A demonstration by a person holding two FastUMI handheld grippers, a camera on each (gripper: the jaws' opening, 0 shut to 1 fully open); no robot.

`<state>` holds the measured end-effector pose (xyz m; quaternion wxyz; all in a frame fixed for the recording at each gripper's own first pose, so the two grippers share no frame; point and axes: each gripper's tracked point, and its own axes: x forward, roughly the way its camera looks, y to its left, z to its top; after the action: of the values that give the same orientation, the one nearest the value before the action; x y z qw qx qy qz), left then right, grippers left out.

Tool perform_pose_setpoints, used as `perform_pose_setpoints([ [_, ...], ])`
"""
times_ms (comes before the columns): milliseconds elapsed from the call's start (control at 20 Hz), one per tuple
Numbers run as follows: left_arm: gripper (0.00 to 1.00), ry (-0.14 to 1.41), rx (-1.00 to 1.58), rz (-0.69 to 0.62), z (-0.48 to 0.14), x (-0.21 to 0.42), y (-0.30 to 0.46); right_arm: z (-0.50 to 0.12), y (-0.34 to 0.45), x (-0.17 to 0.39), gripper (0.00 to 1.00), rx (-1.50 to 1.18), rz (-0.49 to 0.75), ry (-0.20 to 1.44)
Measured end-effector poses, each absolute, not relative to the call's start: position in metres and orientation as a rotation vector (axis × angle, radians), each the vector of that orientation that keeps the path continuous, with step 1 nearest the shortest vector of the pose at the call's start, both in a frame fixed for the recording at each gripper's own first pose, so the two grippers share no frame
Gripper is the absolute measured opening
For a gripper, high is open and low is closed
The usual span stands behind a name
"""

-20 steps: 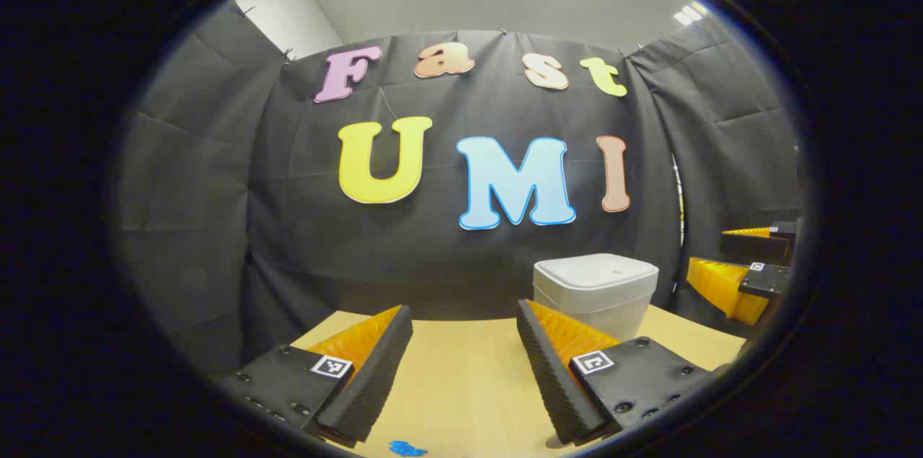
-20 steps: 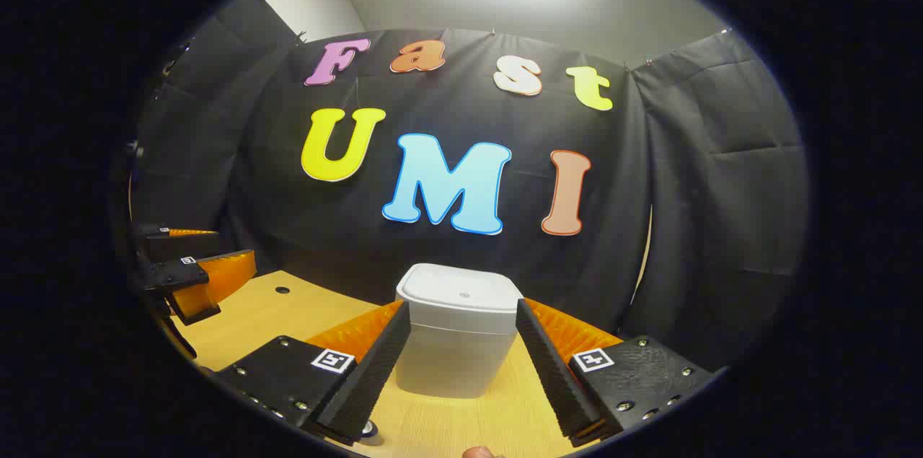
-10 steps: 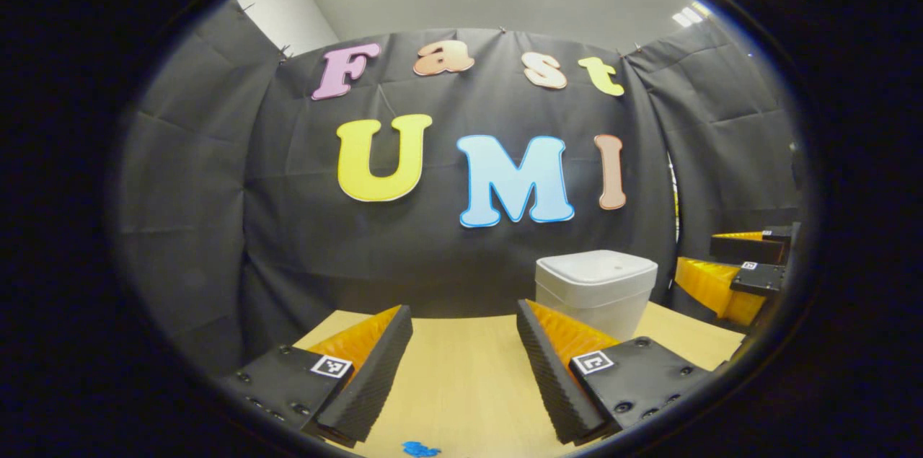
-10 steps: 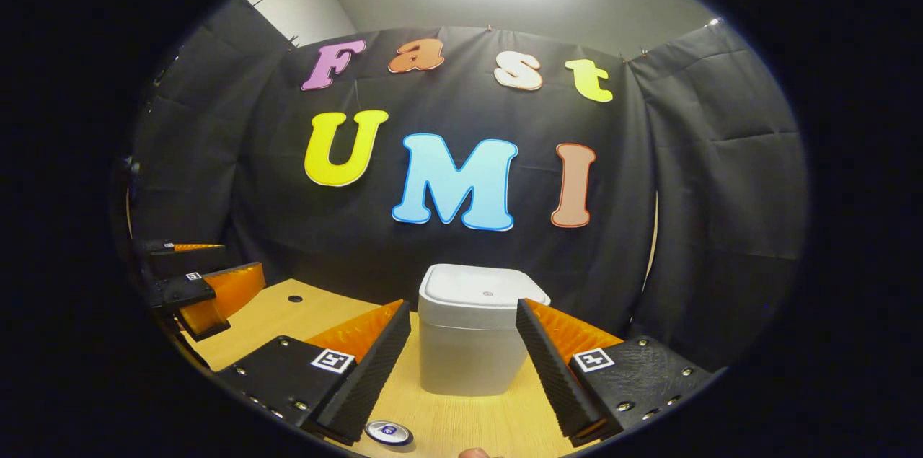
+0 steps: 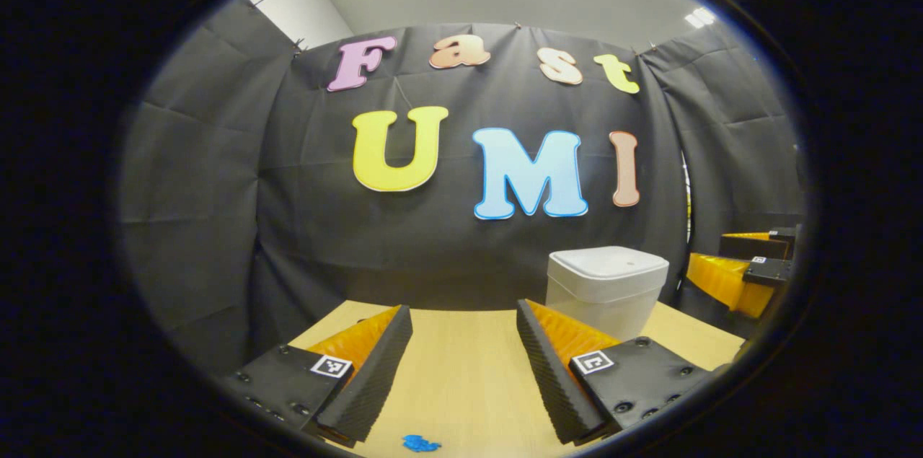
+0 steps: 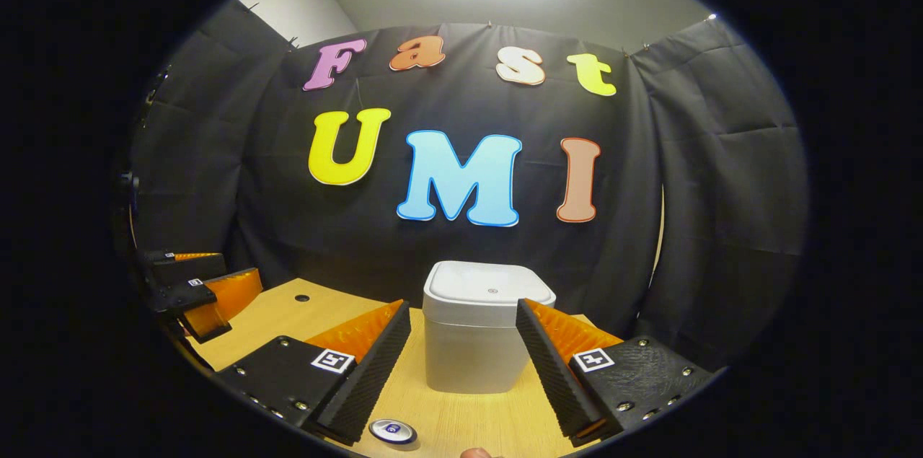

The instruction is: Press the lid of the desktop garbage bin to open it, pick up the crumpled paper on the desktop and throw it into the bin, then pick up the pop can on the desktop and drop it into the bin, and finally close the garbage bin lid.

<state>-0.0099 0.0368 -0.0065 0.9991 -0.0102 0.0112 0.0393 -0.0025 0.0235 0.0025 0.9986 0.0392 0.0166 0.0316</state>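
The white desktop bin [image 6: 482, 342] stands on the wooden table [image 6: 461, 418] with its lid [image 6: 490, 288] down, straight ahead of my right gripper [image 6: 463, 305], which is open and empty a short way before it. The pop can's silver top [image 6: 393, 431] shows just below the right gripper's left finger. In the left gripper view the bin [image 5: 604, 288] stands ahead to the right, and a small blue crumpled scrap [image 5: 420, 443] lies on the table under my left gripper [image 5: 463, 308], open with nothing held. The right gripper [image 5: 743, 272] shows at the far right, open.
The black cloth wall closes the table's far side right behind the bin. A small round hole [image 6: 301, 297] sits in the tabletop at the left. The left gripper [image 6: 193, 288] hovers over the table's left part. A small pale thing [image 6: 476, 453] peeks in at the bottom edge.
The right gripper has drawn back a little, so the can's top has come into view below it. The left gripper's view has swung slightly left. Both stay open.
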Motion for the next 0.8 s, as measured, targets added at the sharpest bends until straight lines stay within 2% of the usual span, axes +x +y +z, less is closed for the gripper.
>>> perform_pose_setpoints([
  [500, 0.95, -0.020, 0.007, 0.099, 0.010, 0.001, 0.030, 0.011, 0.016, 0.022, 0.94, 0.083, 0.088, -0.008],
  [650, 0.96, -0.028, 0.017, 0.100, 0.014, 0.000, 0.024, 0.008, 0.002, 0.030, 0.69, 0.111, 0.064, -0.007],
  [750, 0.96, -0.030, 0.020, 0.102, 0.015, 0.001, 0.022, 0.004, -0.002, 0.036, 0.57, 0.130, 0.058, 0.001],
  [800, 0.95, -0.033, 0.019, 0.105, 0.015, 0.000, 0.022, 0.004, -0.002, 0.039, 0.56, 0.139, 0.066, 0.005],
])
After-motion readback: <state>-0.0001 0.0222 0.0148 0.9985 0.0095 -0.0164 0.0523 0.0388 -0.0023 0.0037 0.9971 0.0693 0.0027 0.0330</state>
